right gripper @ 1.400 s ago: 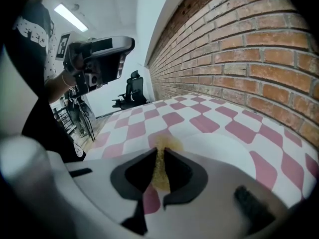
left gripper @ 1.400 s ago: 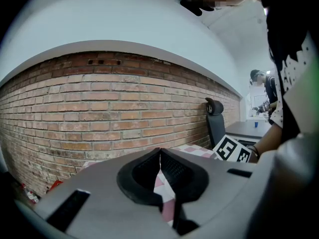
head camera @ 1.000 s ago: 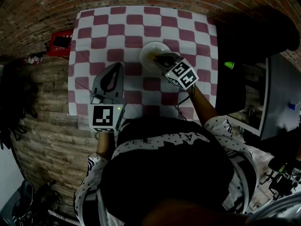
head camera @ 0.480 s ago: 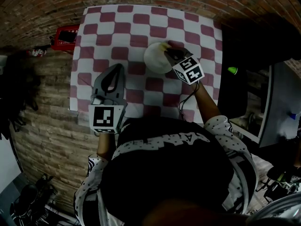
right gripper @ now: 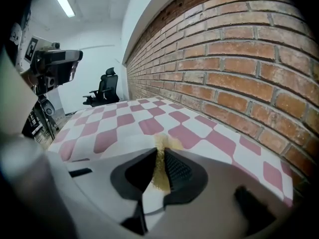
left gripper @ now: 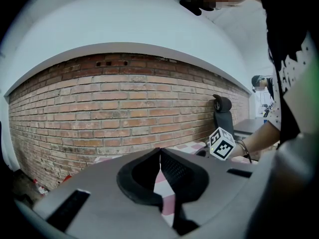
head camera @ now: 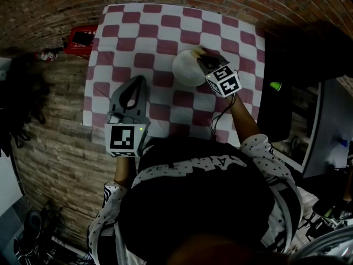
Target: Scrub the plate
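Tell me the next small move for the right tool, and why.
Probably sweep the right tool back toward you across the plate: it is shut on the yellow sponge at the plate's far rim, so most of the plate's face lies nearer you.

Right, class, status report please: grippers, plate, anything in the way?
Left gripper shut, empty, over checked tablecloth. Right gripper shut on yellow sponge, sponge on white plate at its rim. Nothing in the way.
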A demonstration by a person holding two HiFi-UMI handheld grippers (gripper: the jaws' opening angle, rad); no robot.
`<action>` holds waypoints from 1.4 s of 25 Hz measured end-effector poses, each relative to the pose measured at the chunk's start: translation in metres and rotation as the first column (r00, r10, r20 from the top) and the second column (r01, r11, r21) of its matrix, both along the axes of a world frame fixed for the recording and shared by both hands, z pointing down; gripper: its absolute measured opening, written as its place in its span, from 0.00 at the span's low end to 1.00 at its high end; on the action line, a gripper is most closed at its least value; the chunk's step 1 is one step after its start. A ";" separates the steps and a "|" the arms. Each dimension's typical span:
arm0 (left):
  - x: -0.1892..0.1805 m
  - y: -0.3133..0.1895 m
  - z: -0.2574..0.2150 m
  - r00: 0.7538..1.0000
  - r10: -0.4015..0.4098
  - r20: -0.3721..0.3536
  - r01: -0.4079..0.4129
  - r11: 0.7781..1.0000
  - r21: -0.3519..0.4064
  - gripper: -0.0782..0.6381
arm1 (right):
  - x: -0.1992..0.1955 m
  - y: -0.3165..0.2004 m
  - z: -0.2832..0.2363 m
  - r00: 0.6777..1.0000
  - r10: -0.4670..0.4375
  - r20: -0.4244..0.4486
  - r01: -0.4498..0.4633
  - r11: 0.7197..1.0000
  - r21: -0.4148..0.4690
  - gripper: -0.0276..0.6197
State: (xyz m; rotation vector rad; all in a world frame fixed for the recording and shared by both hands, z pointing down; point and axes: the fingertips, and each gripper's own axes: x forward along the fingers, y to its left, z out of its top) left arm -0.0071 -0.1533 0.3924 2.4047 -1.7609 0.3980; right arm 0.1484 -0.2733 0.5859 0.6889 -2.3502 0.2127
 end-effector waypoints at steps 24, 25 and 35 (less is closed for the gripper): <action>0.009 -0.004 -0.001 0.999 0.035 -0.005 -0.035 0.999 0.005 0.13 | -0.001 0.031 0.013 1.000 -0.023 0.006 0.024 0.997 -0.069 0.12; 0.009 -0.004 -0.001 0.999 0.037 -0.005 -0.037 0.999 0.005 0.13 | -0.001 0.032 0.013 1.000 -0.022 0.007 0.023 0.997 -0.070 0.12; 0.011 -0.005 -0.001 0.998 0.056 -0.008 -0.056 0.998 0.005 0.13 | -0.007 0.049 0.013 0.999 -0.036 0.022 0.038 0.995 -0.091 0.12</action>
